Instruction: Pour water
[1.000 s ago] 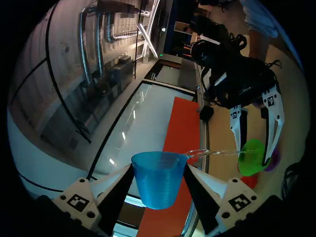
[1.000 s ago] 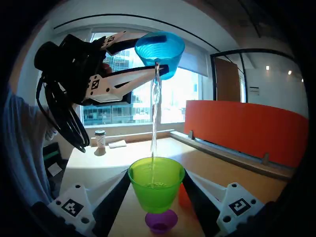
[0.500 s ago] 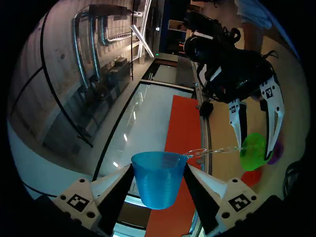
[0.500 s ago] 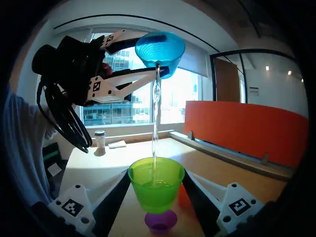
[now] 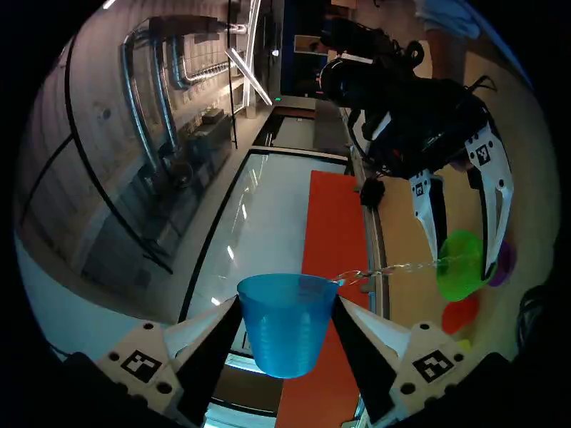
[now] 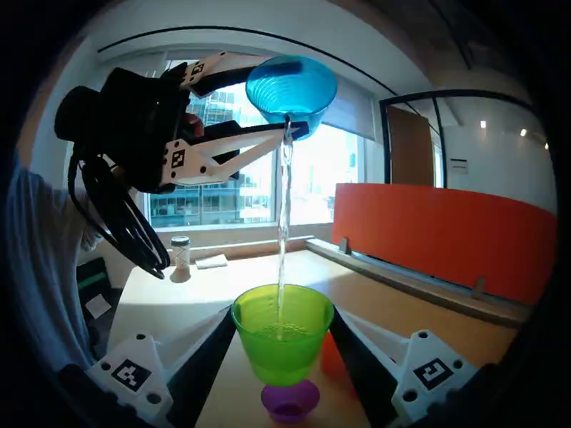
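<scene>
One stream of water point(image 6: 283, 228) falls from the tilted blue cup point(image 6: 291, 87) into the green cup point(image 6: 283, 332) at 6 o'clock below it. Left tongs point(image 5: 287, 303) clamp the blue cup; right tongs point(image 6: 283, 314) clamp the green one, held above the tabletop point(image 6: 178, 299). Pouring looks under way: the green cup seems partly filled, and what the blue cup has left I cannot tell. Beneath the green cup sit a purple cup point(image 6: 289, 401) at 6 o'clock and an orange cup point(image 6: 330, 354) at 4 o'clock; an orange partition point(image 6: 450, 232) stands at 3 o'clock, a jar point(image 6: 180, 257) at 10 o'clock. Nothing crosses the stream.
</scene>
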Demonstrator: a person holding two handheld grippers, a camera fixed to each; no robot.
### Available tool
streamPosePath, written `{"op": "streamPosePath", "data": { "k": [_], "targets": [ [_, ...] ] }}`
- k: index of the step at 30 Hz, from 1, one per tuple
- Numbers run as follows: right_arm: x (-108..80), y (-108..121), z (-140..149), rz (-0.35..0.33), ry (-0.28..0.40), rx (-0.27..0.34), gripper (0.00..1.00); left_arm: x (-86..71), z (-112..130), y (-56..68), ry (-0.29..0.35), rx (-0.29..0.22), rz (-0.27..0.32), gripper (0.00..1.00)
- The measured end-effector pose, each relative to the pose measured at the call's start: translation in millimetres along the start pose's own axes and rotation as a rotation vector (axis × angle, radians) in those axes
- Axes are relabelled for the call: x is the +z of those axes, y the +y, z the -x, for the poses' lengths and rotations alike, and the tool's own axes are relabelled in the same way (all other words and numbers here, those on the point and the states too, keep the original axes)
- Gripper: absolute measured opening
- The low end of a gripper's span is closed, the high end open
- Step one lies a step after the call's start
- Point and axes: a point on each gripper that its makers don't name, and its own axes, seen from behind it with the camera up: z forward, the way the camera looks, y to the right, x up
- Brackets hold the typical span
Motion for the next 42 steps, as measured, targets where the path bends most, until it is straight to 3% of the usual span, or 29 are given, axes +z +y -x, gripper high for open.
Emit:
{"op": "streamPosePath", "data": {
  "k": [30, 42],
  "targets": [
    [-4.5, 1, -4, 0.007, 0.012, 0.0, 0.92, 3.2, -12, 5.7, 0.007, 0.18, 0.004, 0.86],
    [-3.8, 2, -6, 0.01, 0.017, 0.001, 0.92, 1.2, -16, 3.9, 0.008, 0.224, -0.001, 0.86]
  ]
}}
